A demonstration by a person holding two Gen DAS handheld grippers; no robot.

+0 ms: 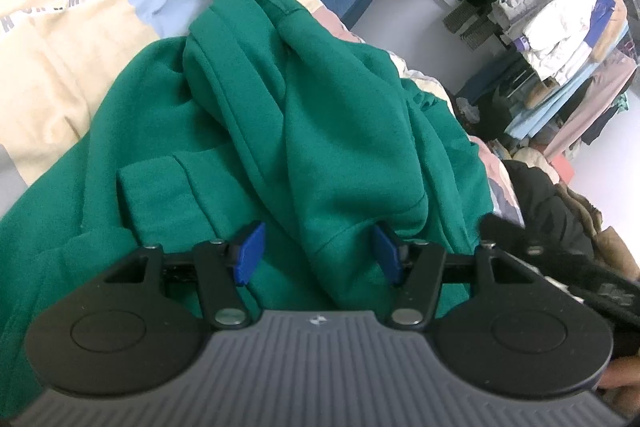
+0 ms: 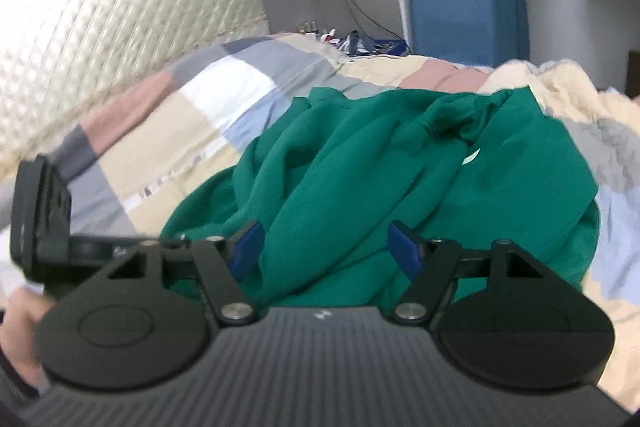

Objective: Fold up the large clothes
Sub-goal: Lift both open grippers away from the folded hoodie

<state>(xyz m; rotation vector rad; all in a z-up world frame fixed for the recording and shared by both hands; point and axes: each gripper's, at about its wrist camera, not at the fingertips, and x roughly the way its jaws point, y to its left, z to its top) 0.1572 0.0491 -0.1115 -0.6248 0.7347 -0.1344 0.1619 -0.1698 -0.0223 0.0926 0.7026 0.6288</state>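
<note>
We note the green hoodie (image 1: 304, 115) lying crumpled in a heap on the bed, on top of a patchwork quilt (image 2: 224, 83). It sits directly ahead of and under both tools; nothing is flattened yet, so we judge the fold as not started. In the left wrist view a thick ridge of fabric, likely hood or sleeve, runs away from the tool toward the upper left, and that is the heap's long axis as far as we can tell.

Left hand-held gripper (image 1: 318, 251): blue pads wide apart, a fold of cloth bulging up between them, not pinched. Right hand-held gripper (image 2: 326, 247): jaws equally wide, cloth between the pads, nothing clamped; view is blurred. Both look about equally near the garment; we cannot tell whether the pads touch it
</note>
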